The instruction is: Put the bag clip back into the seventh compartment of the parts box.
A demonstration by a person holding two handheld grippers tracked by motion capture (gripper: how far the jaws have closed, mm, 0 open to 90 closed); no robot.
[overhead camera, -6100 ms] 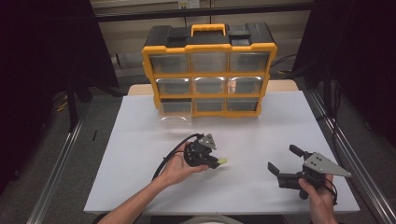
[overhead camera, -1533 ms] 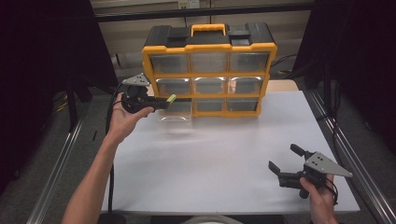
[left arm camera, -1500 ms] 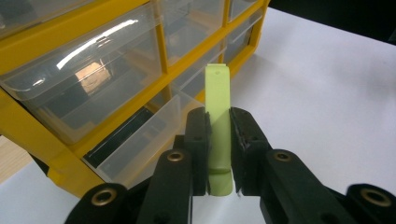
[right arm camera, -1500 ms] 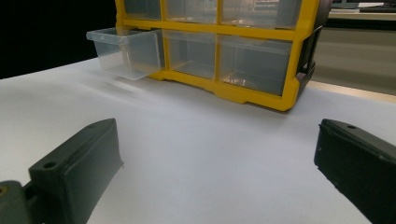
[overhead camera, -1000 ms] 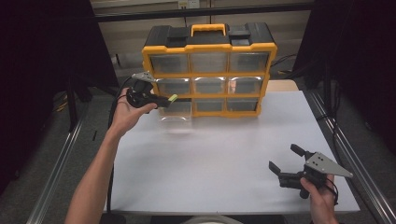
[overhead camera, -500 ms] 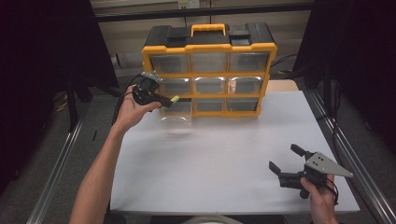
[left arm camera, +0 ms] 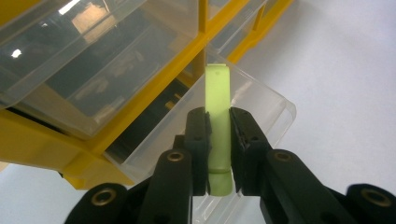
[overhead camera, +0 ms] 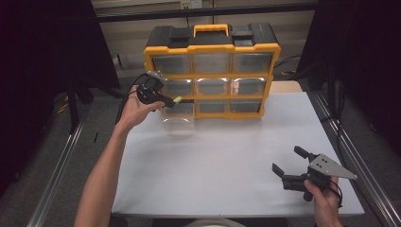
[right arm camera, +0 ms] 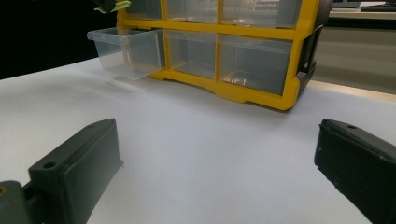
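White tabletop (overhead camera: 227, 156), dark surround | left gripper (overhead camera: 166, 99) clenched on pale green clip (left arm camera: 218, 126), held above pulled-out clear drawer (left arm camera: 243, 116) at lower left of yellow organizer (overhead camera: 210, 71) | step, judged: delivering clip to drawer | next: lower over opening, then let go | right gripper (overhead camera: 289, 165) spread wide, idle near table's right front

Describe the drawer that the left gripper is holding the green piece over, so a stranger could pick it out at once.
At the table's far edge stands a yellow and black organiser with three rows of clear drawers. Go to the bottom row, left end, below the left gripper and its pale green piece. That drawer alone is pulled out; its neighbours sit flush.
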